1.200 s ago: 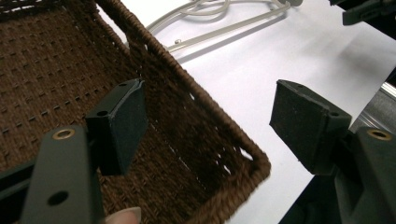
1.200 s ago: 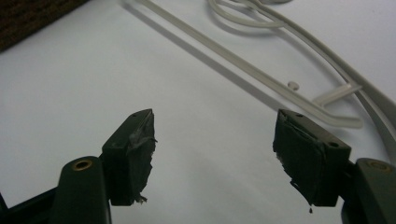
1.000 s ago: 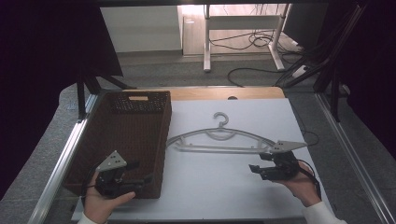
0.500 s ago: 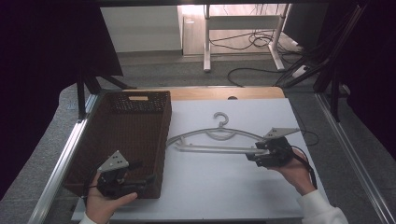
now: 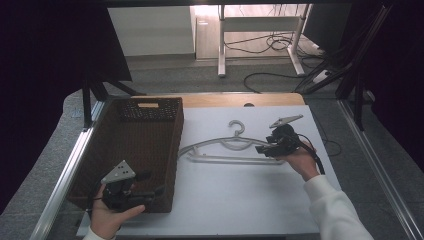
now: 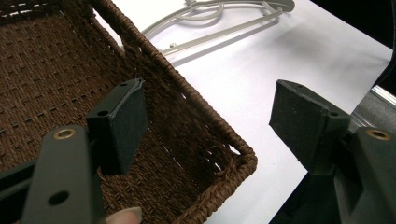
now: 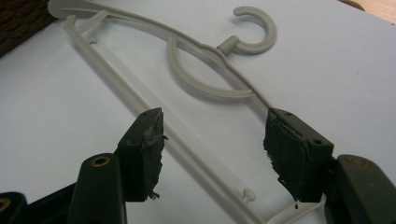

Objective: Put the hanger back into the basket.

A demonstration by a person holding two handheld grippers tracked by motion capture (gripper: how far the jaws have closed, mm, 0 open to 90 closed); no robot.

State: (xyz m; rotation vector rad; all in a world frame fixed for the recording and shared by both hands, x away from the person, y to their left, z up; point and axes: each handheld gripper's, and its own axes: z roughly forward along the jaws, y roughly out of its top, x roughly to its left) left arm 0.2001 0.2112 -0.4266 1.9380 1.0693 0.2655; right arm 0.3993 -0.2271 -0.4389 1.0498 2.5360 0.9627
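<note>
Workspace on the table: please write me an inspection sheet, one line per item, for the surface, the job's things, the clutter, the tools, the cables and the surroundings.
Surface: white table top, bare apart from the things below.
Job's things: pale plastic hanger lies flat; its left tip reaches the brown woven basket, which looks empty.
Clutter: nothing seen.
Tools: right tool is open, with its pads not pressing on the hanger's right end between them; left tool is open, with the basket's near corner between its jaws.
Cables: a black cable trails from the right tool; more cables lie on the floor behind.
Surroundings: dark curtains at the sides, a white stand's legs beyond the table.
</note>
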